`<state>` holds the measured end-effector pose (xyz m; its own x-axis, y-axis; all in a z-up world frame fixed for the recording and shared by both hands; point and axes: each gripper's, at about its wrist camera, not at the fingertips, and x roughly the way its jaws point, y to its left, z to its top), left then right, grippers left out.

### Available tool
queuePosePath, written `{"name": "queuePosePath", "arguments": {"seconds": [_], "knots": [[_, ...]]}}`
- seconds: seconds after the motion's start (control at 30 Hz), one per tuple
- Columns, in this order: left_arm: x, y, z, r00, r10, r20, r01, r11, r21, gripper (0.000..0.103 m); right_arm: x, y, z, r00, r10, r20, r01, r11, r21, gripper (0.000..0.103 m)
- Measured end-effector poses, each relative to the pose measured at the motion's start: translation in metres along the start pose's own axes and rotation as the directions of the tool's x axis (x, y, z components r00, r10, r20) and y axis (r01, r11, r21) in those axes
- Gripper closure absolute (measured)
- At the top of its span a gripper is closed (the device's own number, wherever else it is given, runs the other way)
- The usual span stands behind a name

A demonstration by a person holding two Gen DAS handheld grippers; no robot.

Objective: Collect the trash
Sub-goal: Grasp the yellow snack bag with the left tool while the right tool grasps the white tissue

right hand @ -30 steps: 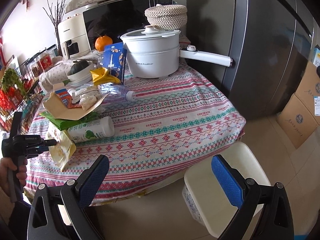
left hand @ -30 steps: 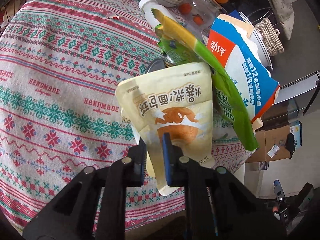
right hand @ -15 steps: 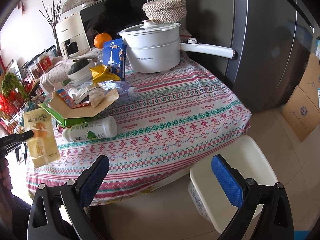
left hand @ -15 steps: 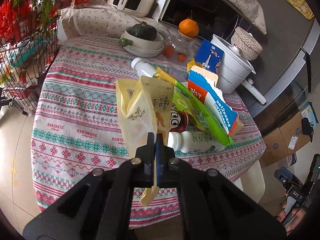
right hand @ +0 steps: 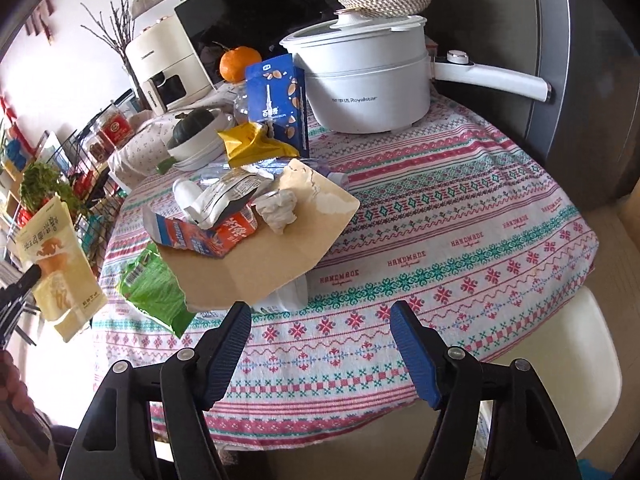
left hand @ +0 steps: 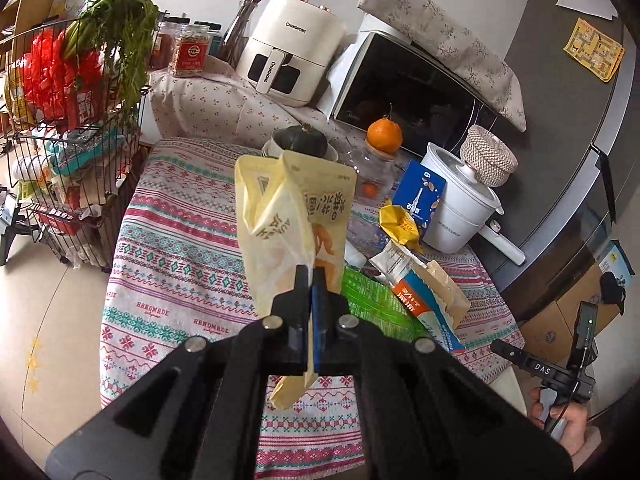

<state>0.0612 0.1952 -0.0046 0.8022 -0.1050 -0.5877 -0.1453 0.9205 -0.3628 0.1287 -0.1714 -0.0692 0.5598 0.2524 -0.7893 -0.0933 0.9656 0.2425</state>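
Trash came first: we had the yellow snack pouch [left hand: 288, 216] pinched in our left gripper [left hand: 311, 280], fingers fully closed on its lower part, lifted clear of the table [left hand: 168, 264]. More wrappers sat heaped on brown cardboard [right hand: 276, 248], beside the green bag [right hand: 156, 284]. Our right gripper [right hand: 320, 332] hung wide open, holding nothing, just short of that pile. We judged the floppy pouch could slip out, since only a narrow strip was clamped.

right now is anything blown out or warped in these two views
Right wrist view: the wall at upper left is blown out white, and the white pot bulges from fisheye. Left wrist view: even light, the yellow pouch in the left gripper sharp, the fridge edge bowed.
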Motion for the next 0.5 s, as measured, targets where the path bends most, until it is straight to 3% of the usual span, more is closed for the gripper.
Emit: {"name": "queuePosePath", "arguments": {"seconds": [0.2, 0.5], "knots": [[-0.003, -0.019, 0.000, 0.999, -0.023, 0.026, 0.022, 0.998, 0.055, 0.102, 0.021, 0.012, 0.032, 0.993, 0.115, 0.035, -0.114, 0.993, -0.018, 0.038], [0.000, -0.031, 0.005, 0.999, -0.041, 0.031, 0.038, 0.997, 0.073, 0.102, 0.078, 0.026, 0.065, 0.986, 0.164, -0.002, -0.164, 0.985, -0.056, 0.052]]}}
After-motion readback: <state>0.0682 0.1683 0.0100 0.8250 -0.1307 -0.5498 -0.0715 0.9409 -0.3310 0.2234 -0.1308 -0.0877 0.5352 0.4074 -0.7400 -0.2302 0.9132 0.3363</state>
